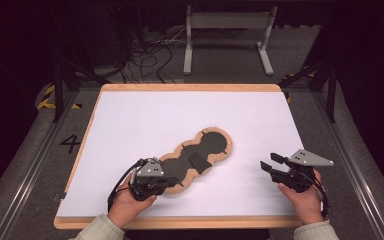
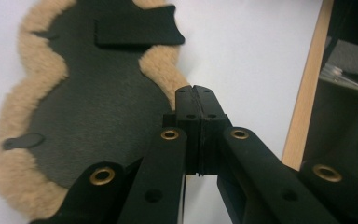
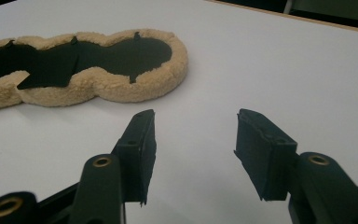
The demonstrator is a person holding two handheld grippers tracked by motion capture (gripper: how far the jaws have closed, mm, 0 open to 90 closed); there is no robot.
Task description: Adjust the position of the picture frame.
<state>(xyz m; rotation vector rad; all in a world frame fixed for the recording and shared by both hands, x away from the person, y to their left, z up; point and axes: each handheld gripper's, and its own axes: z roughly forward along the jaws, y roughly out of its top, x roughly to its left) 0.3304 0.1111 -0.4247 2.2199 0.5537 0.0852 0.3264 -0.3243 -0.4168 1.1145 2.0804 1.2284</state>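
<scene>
Left gripper [image 2: 196, 91] clamps fleece pad [image 2: 168, 65] edge — right gripper [image 3: 193, 140] agape.

One readable mark is showing: a dark digit "4" [image 1: 70, 143] is sitting on the grey floor [image 1: 30, 150] left of the table [image 1: 190, 87]. Yellow-and-black hazard stripes [image 1: 47, 97] are lying on the floor beyond it. No other writing is showing.
</scene>
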